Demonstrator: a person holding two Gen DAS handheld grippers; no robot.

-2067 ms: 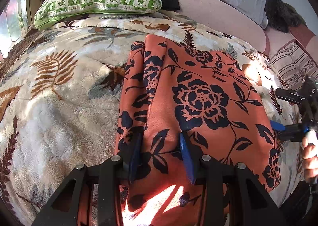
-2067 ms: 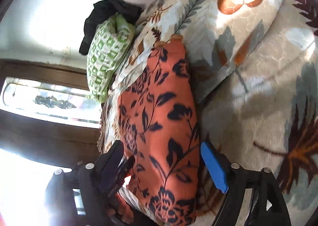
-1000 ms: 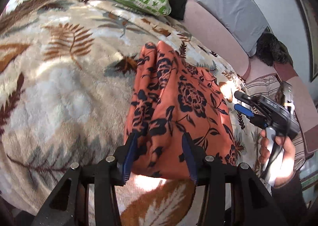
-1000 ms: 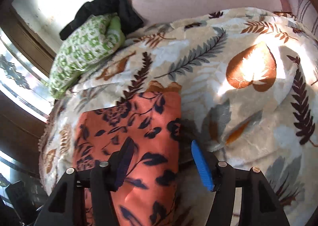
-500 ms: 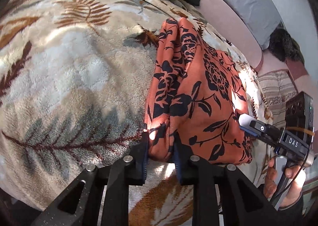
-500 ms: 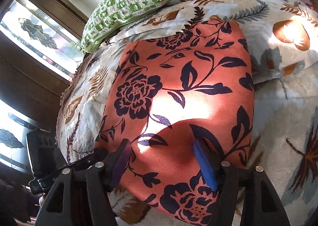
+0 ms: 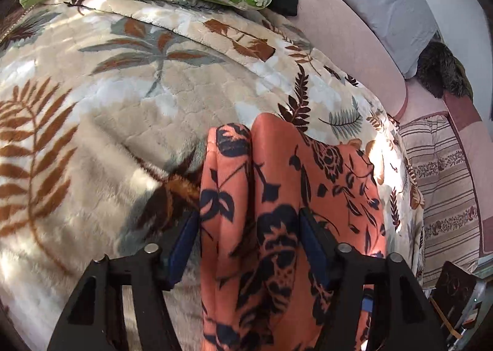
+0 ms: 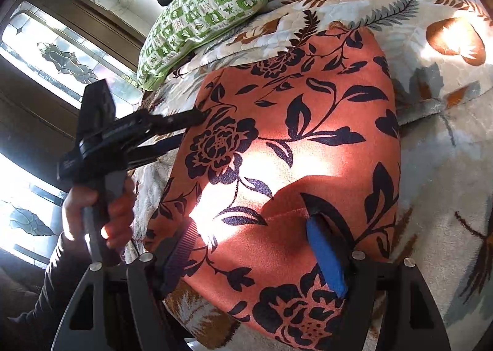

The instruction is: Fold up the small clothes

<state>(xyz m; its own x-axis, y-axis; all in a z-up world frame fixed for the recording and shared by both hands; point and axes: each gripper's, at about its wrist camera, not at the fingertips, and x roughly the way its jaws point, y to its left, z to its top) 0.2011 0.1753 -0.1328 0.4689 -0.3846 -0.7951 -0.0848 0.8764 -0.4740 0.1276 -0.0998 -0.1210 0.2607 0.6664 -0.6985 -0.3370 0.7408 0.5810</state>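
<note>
The orange floral garment [image 8: 292, 147] is being rested folded on the leaf-print blanket [image 7: 107, 110]. Its bunched edge is being straddled by the wide-spread left gripper [image 7: 249, 246]. The right gripper [image 8: 255, 252], also spread wide, is being pressed onto it at 6 o'clock.
</note>
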